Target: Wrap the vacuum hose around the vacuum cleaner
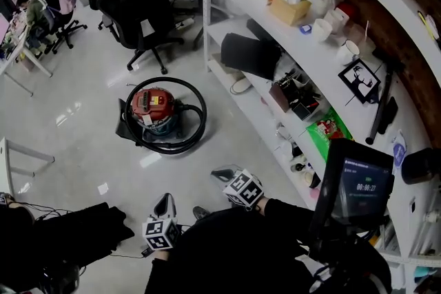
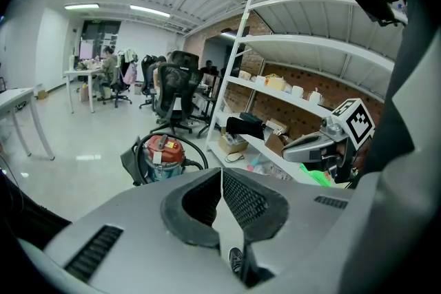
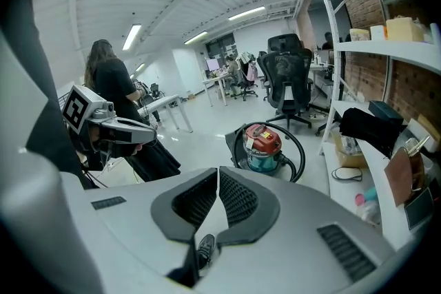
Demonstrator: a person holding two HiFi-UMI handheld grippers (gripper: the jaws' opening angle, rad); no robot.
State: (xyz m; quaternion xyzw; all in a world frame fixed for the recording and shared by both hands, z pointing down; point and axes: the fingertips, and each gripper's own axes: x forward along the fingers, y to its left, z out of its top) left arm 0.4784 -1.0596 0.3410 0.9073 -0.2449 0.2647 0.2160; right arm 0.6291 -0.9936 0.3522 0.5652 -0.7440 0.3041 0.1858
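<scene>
Both hand-held grippers were clenched on nothing: the left gripper and the right gripper each had jaws pressed together, empty. The red-lidded, teal-bodied canister vacuum cleaner stood on the glossy white floor at about eleven o'clock from them, well apart. Its black ribbed hose lay in one loose ring around it.

The likely trouble was that slack ring. A tug on one side could drag the canister across the smooth floor or spring the loop open. The white metal shelving unit stood near the vacuum at three o'clock, where the ring could snag, and a black wheeled office chair stood at twelve o'clock.
</scene>
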